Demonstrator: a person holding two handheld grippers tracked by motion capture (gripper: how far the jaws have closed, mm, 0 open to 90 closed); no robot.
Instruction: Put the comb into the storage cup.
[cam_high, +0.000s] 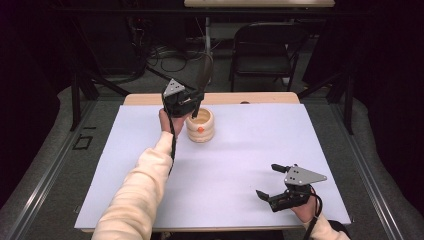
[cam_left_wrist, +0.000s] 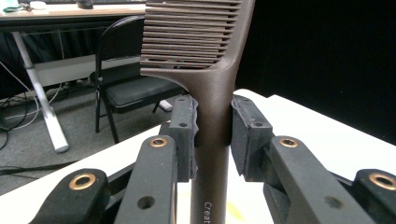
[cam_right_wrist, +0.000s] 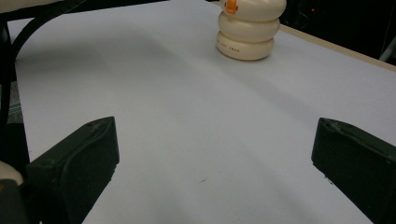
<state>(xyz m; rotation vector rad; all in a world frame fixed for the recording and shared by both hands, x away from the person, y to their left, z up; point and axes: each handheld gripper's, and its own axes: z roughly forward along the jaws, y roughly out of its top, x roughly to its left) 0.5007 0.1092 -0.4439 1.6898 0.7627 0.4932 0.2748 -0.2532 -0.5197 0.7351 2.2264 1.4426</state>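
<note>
Clamping the brown comb by its handle, the left hand-held gripper could tip the cream holder; the right hand-held gripper waits agape.

The comb in my left tongs looks like matt dark-brown plastic with a fine, slightly grainy skin. My tong pads look like soft black rubber, the arms behind them matt black plastic with brass-coloured rivets. The ribbed cream holder seems smooth and faintly glossy, like plastic or ceramic. The table wears a smooth matt white sheet over a pale wood edge. My sleeve is soft cream cloth.
</note>
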